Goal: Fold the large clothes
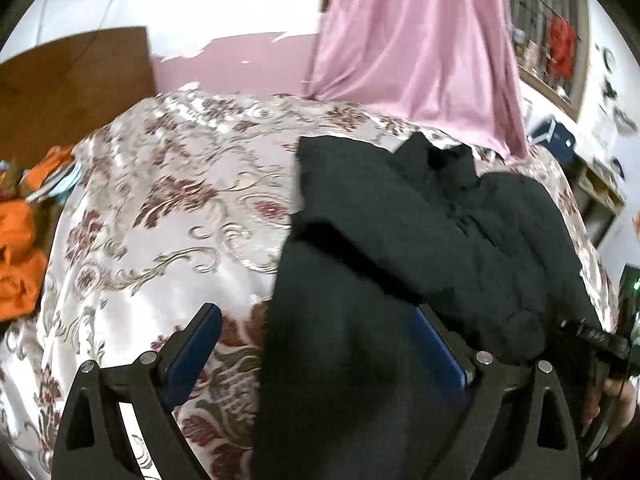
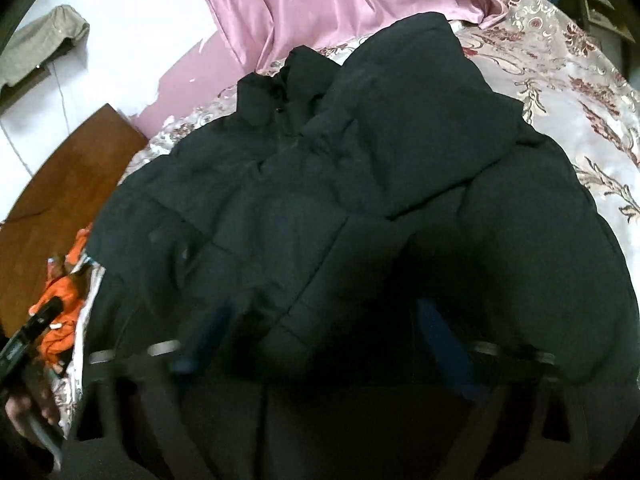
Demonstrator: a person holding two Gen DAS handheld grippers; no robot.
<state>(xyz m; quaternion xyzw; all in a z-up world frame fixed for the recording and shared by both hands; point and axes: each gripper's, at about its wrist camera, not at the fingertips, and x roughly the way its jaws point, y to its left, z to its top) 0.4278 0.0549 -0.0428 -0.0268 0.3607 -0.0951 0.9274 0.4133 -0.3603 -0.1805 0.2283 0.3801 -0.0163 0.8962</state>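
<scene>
Your left gripper (image 1: 316, 344) and right gripper (image 2: 326, 338) both hover with fingers spread wide, holding nothing. The black jacket (image 2: 360, 184) lies rumpled on the bed (image 1: 160, 200), toward its right edge. Judging by that, grasp the near hem next.

The jacket (image 1: 420, 240) was plain black, without pattern; the bedspread (image 1: 168, 208) under it was glossy white with dark red flowers and silver-grey scrolls; the curtain (image 1: 416, 48) at the bed's far edge was plain pink; the left gripper (image 1: 316, 344) had a black frame and blue finger pads; off the bed's left edge lay bright orange cloth (image 1: 20, 248), beside a brown wooden board (image 1: 76, 76).
</scene>
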